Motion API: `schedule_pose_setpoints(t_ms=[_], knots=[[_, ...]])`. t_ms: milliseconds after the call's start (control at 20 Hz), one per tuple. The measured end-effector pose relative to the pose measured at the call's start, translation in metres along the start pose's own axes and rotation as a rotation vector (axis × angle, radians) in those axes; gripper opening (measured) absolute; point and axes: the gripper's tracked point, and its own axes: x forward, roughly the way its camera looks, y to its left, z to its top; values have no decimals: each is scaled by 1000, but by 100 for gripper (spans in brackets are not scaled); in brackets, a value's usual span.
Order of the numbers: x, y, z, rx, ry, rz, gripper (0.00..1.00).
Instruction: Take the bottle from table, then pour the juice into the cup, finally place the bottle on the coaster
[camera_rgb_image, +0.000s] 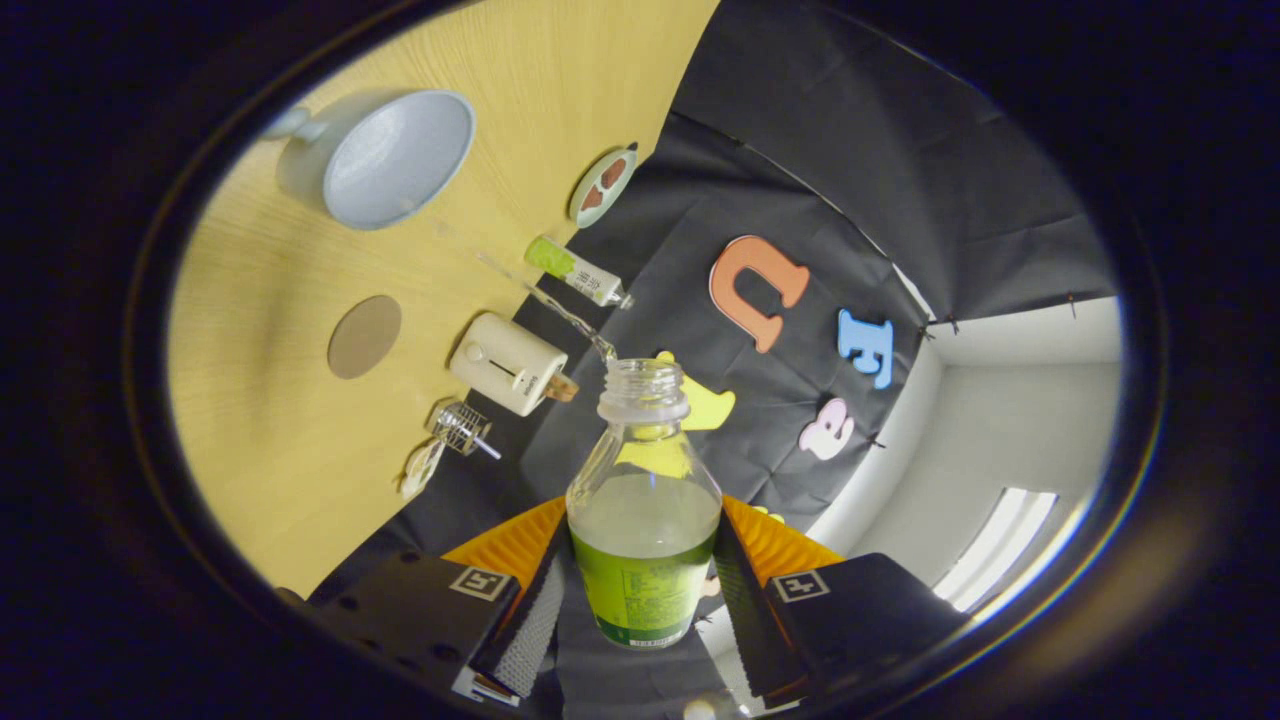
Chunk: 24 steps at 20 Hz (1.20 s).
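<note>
The clear, uncapped plastic bottle with a green label (645, 520) is clamped between the fingers of the gripper (640, 600) and held tilted, well apart from the pale blue cup (398, 158) on the wooden worktop (270, 400). Juice could be spilled short of the cup if tipping goes further before the mouth is over the rim.

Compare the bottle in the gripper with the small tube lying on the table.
The bottle is held between the fingers of the hand-held gripper, off the table; the tube lies flat on the table near the booth wall. The bottle is open-necked with clear glass showing pale liquid; the tube looks opaque. The bottle looms large, the tube small beyond it. Both carry green.
</note>
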Motion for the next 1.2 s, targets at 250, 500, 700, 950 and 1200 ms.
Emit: schedule_pose_setpoints(t_ms=[250, 500, 700, 950, 1200], knots=[[-2, -15, -6, -41, 3, -27, 80], [0, -34, -10, -43, 11, -57, 80], [3, -50, -11, -56, 30, -114, 80], [4, -67, -10, -84, 38, -201, 79], [2, -78, -11, -85, 43, -227, 79]])
